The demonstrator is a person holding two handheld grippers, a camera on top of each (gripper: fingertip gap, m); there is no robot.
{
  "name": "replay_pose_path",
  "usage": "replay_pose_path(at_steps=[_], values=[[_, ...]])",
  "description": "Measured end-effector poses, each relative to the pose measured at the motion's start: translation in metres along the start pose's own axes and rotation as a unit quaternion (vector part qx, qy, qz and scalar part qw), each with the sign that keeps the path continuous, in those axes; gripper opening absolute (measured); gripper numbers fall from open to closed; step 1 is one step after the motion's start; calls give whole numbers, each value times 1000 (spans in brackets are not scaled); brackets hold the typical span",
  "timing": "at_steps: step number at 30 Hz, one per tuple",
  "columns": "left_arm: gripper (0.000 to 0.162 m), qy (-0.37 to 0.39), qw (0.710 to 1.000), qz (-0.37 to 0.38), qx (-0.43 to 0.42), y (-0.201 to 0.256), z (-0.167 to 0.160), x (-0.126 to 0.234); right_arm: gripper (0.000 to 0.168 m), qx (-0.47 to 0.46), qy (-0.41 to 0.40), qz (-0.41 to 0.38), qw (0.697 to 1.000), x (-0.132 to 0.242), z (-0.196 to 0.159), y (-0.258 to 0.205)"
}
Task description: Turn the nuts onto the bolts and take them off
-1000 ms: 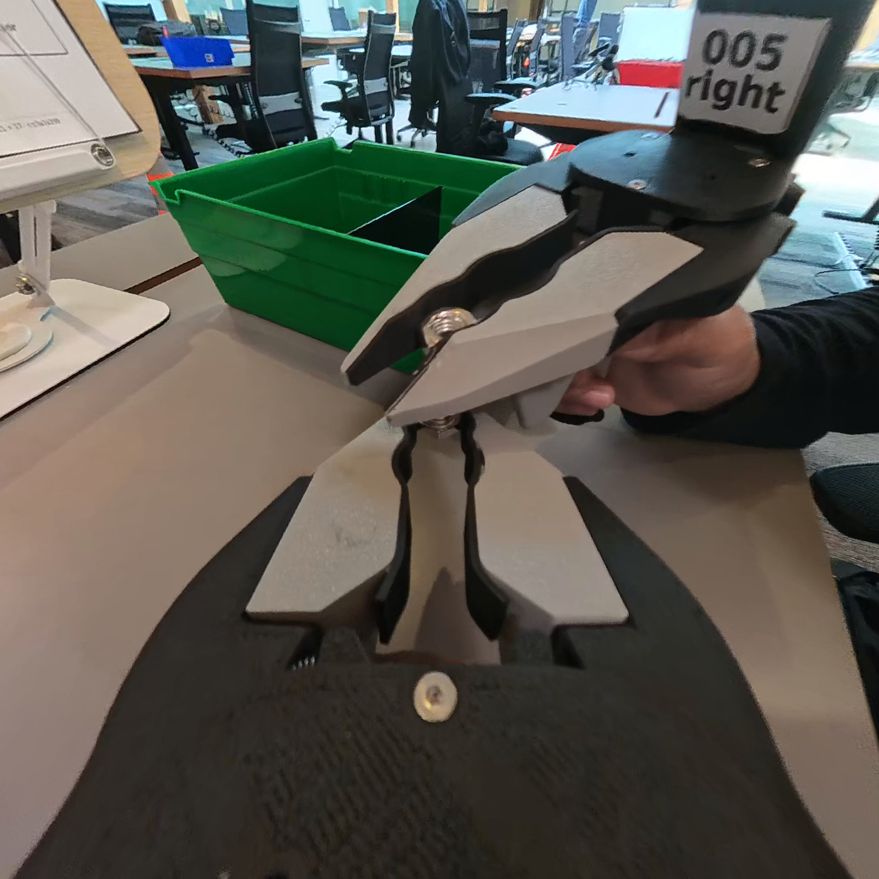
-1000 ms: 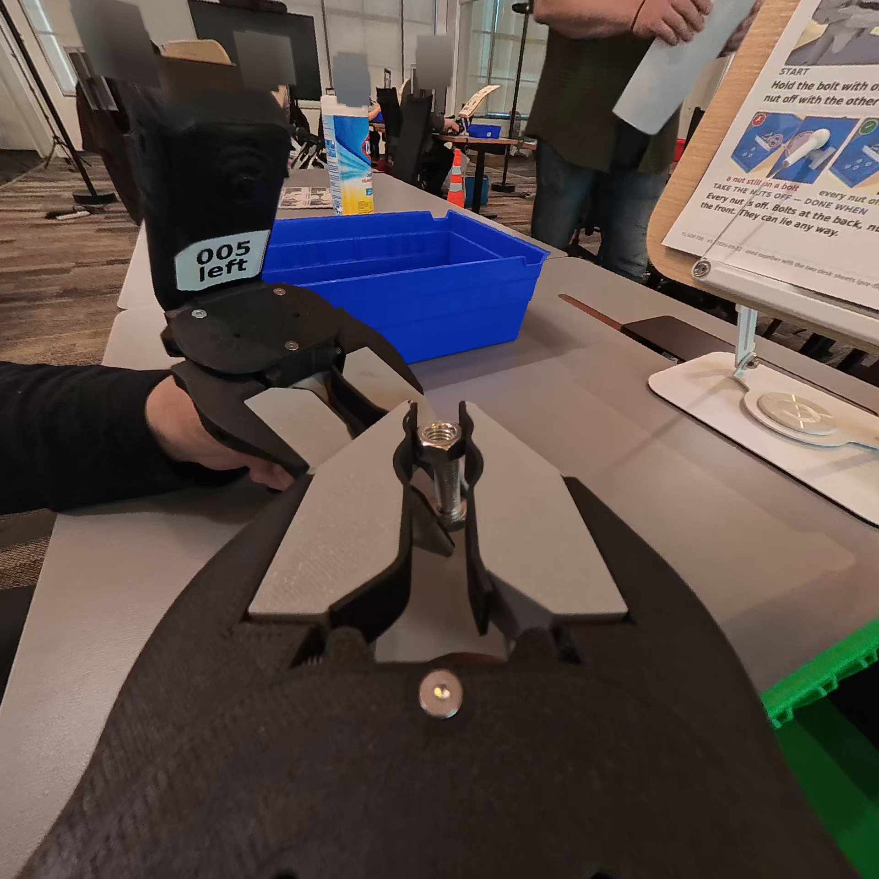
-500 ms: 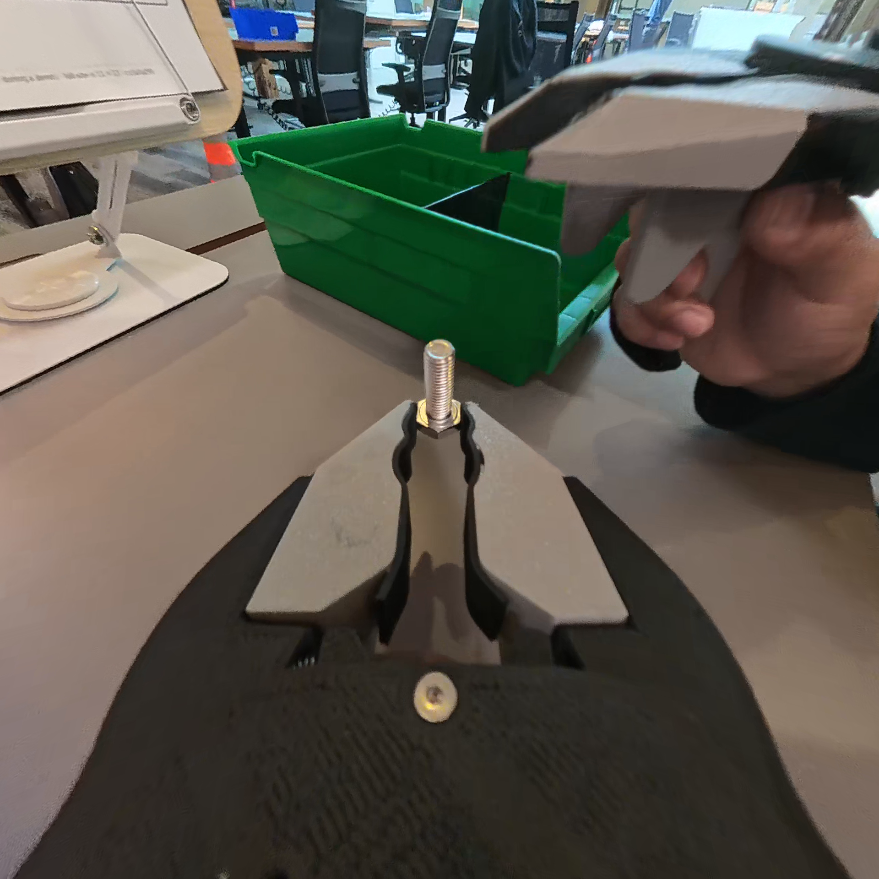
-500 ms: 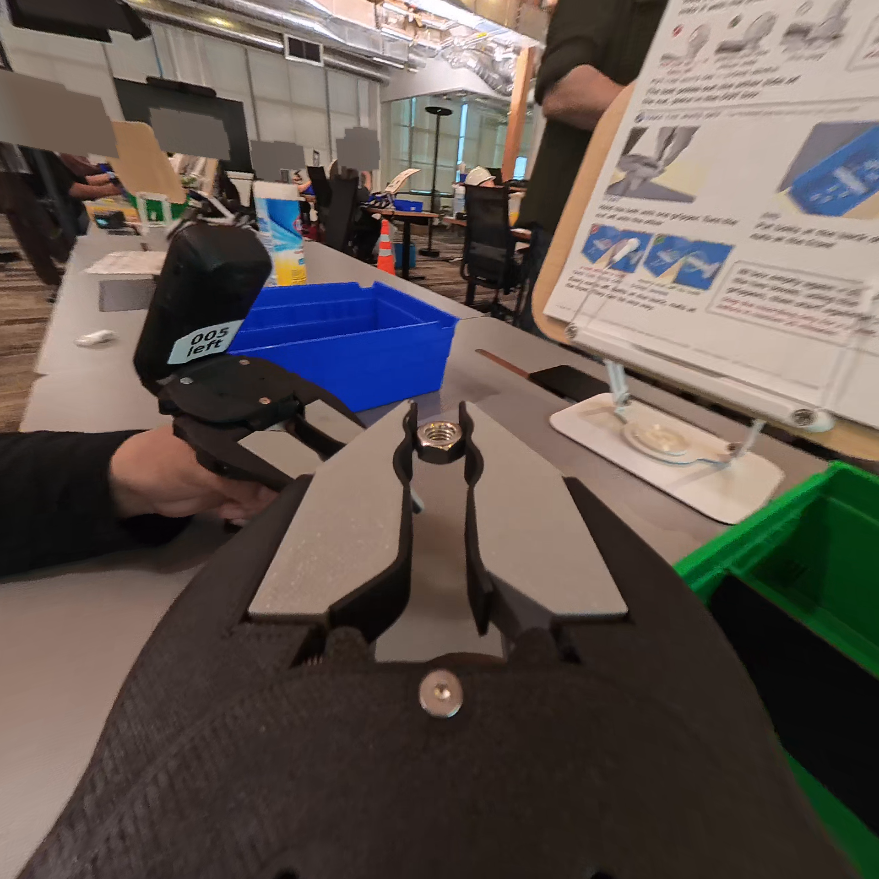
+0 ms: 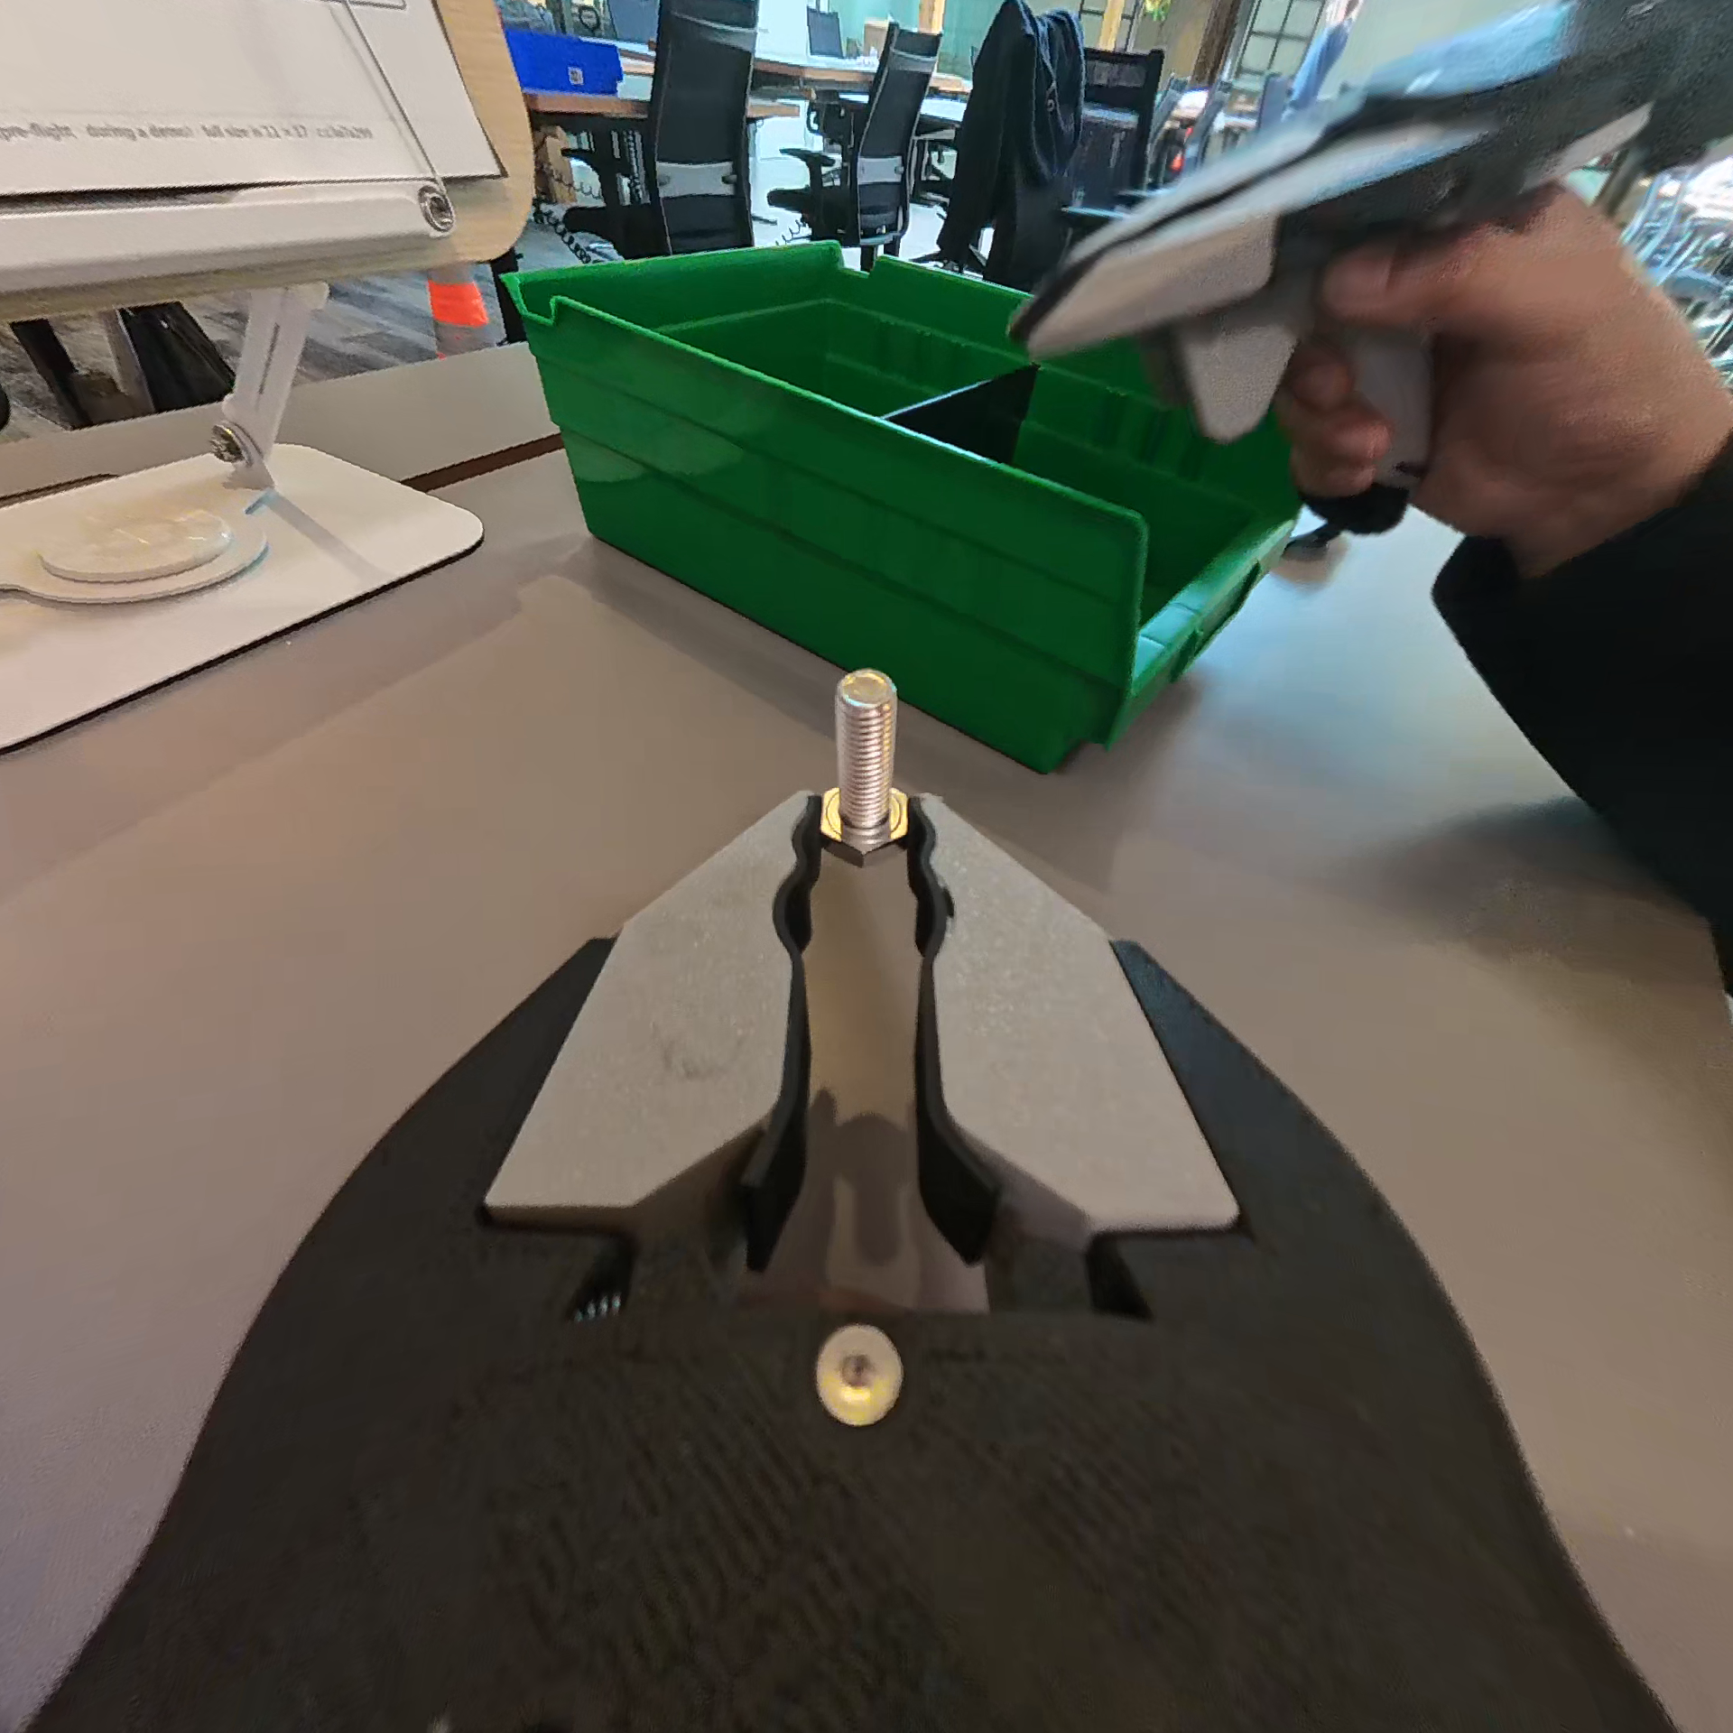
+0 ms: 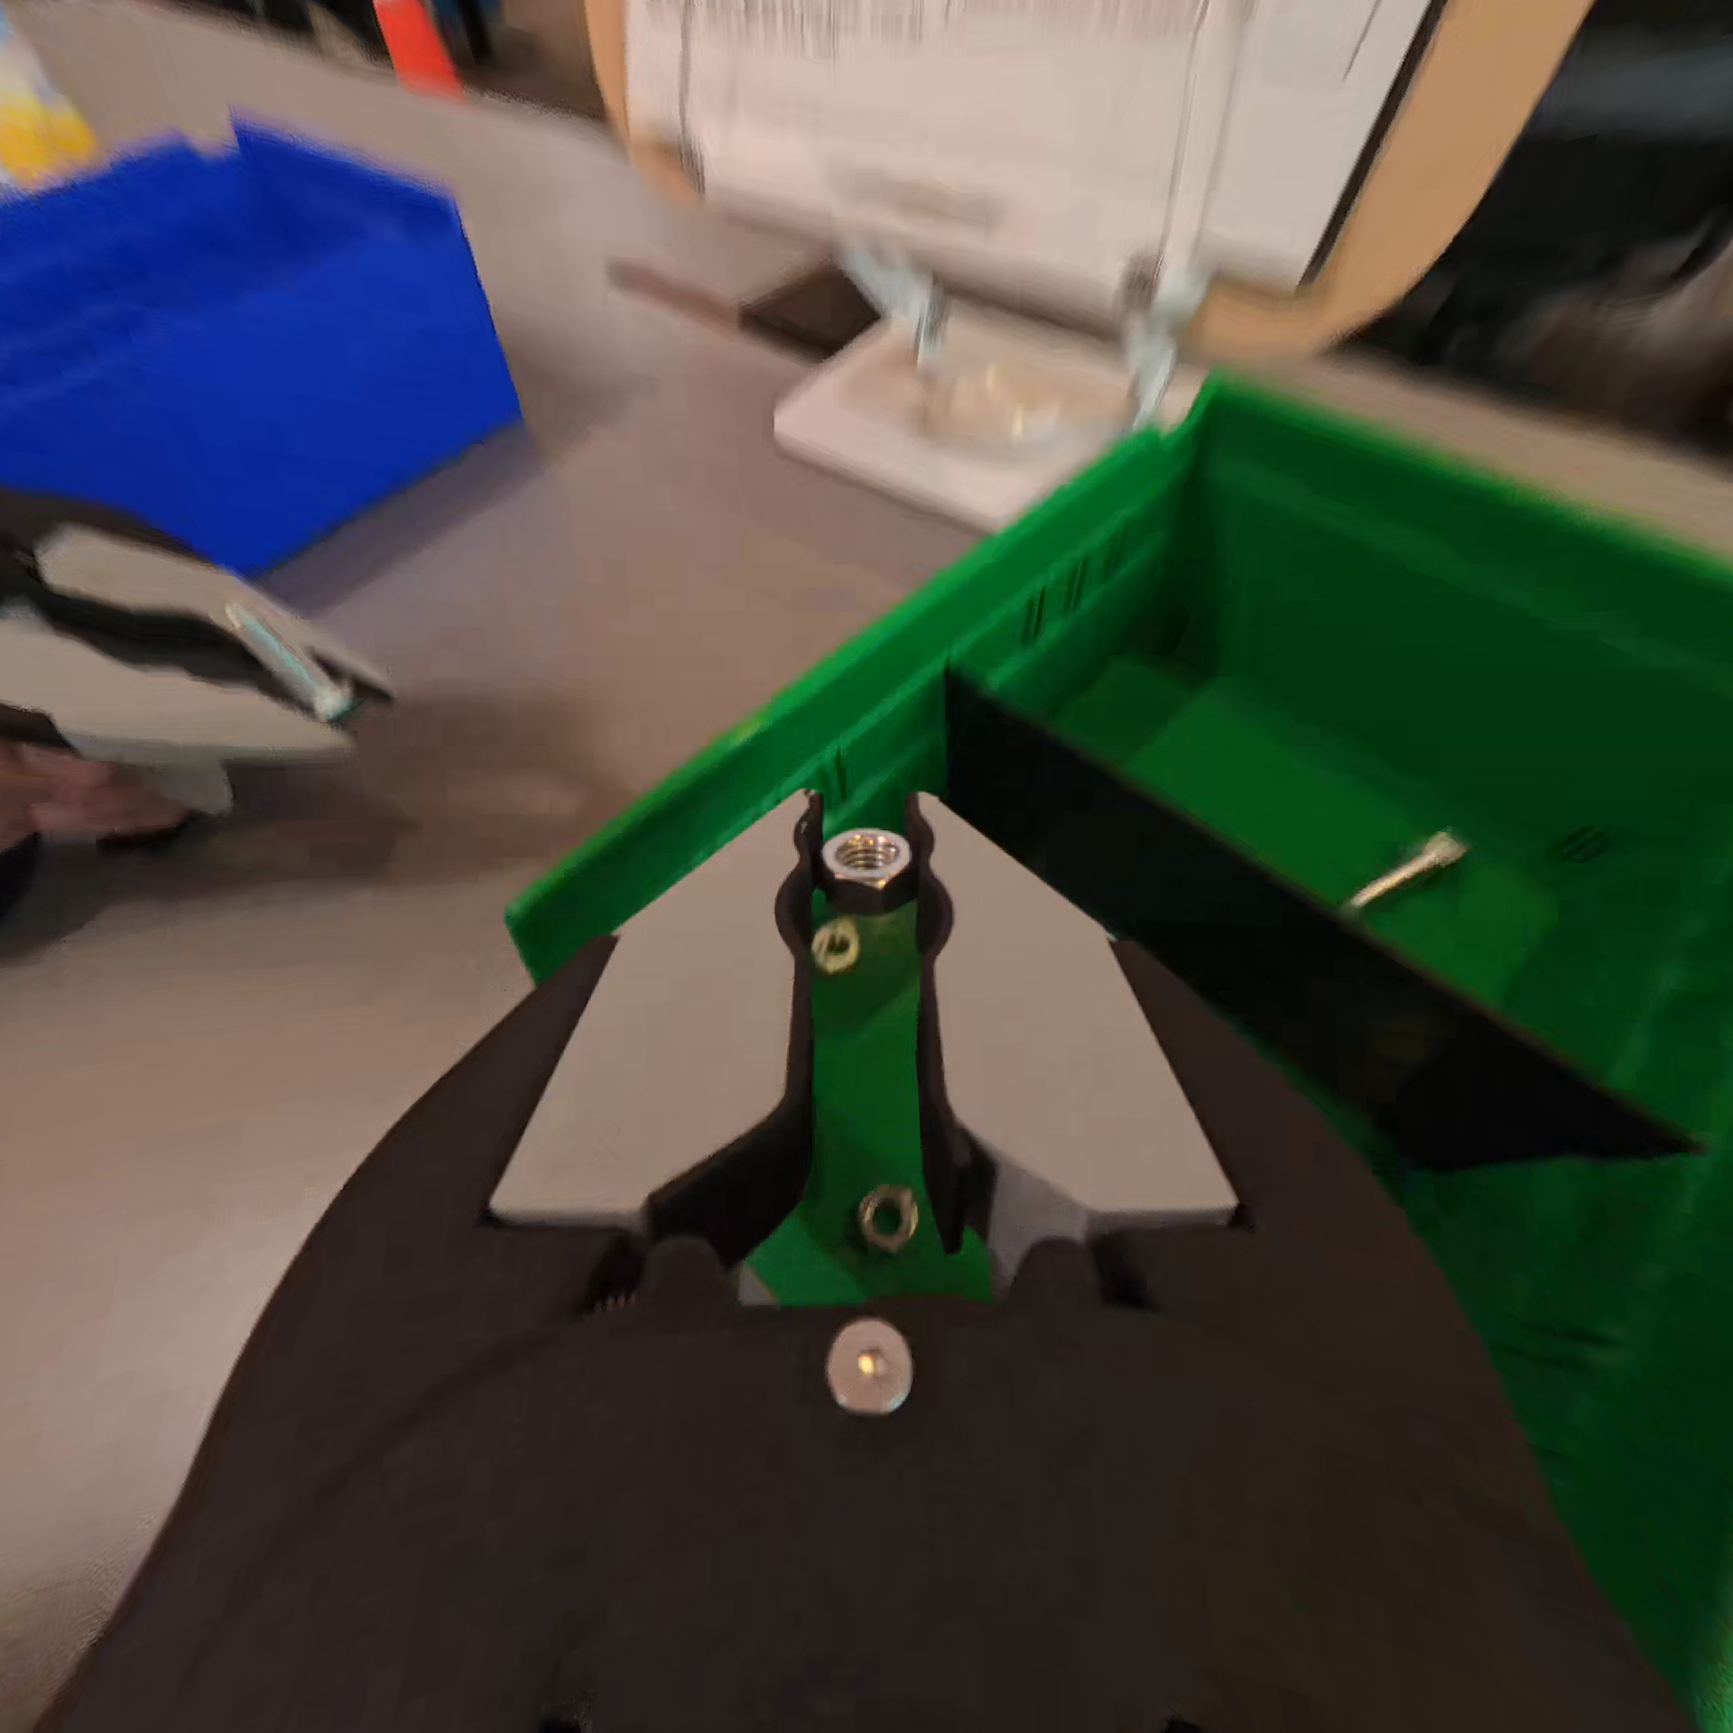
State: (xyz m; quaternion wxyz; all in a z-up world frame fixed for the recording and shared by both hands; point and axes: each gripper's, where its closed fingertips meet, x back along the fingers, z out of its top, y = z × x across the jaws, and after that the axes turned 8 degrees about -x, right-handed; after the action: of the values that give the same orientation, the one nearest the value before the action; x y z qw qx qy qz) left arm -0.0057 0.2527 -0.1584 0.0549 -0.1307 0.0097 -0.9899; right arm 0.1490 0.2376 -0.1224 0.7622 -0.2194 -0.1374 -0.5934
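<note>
Since a second ago the two grippers have split: nut is off the bolt, right one has swung over to the green bin.

Left wrist view: left gripper is clenched on the bolt by its hex head, shank upright, threads bare, above the grey table. Right gripper sits up right in a hand, over the green bin, well apart from the bolt.

Right wrist view: right gripper is pinching the nut, bore facing camera, over the bin's near compartment. Two loose nuts lie on the floor below; one bolt lies beyond the black divider. Frame is blurred, so it's mid-swing.

Step in hand, my read: drop the nut with the other nuts. Settle first, stay on the near side of the divider, get low, then release so it doesn't bounce out. Bolt likely goes in the far compartment.
</note>
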Motion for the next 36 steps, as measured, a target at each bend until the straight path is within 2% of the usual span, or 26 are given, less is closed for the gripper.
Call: replay_pose_path(at_steps=[3, 6, 10, 12, 14, 16, 19, 25, 27, 29, 31, 33, 35, 36], values=[[15, 2, 1000, -2, 4, -1, 0, 1, 14, -24, -143, 10, 989, -24, -53, -2], [15, 4, 1000, -6, 7, -1, 1, 1, 35, -20, -169, -10, 985, -31, -63, 1], [15, 7, 1000, -19, 8, 4, 1, 1, 32, -19, -106, -23, 994, -22, -38, 5], [15, 8, 1000, -25, 6, 7, 2, 1, 31, -2, -13, -33, 999, -8, -4, 5], [15, 5, 1000, -29, 0, 10, 2, 0, 21, 31, 96, 20, 995, 10, 31, -24], [15, 5, 999, -39, -6, 15, 2, -2, 16, 55, 148, 110, 981, 19, 44, -70], [15, 8, 998, -56, -23, 25, 4, -3, 23, 83, 128, 199, 968, 9, 33, -128], [15, 10, 997, -66, -46, 35, 6, -5, 27, 137, 35, 213, 967, -30, -12, -170], [15, 16, 996, -71, -50, 39, 8, -4, 12, 147, 11, 201, 968, -40, -23, -170], [15, 10, 996, -66, -61, 39, 7, -5, 6, 154, 1, 192, 969, -44, -27, -169], [15, 23, 996, -66, -50, 39, 10, -5, 6, 158, 15, 186, 970, -40, -22, -167], [16, 27, 998, -58, -19, 32, 10, -5, 6, 149, 68, 163, 973, -30, -1, -157], [34, 1, 999, -35, -3, 19, 2, -6, 6, 126, 123, 134, 975, -13, 23, -137], [35, -2, 999, -31, 8, 14, 1, -5, 6, 111, 154, 114, 975, -3, 36, -122]])
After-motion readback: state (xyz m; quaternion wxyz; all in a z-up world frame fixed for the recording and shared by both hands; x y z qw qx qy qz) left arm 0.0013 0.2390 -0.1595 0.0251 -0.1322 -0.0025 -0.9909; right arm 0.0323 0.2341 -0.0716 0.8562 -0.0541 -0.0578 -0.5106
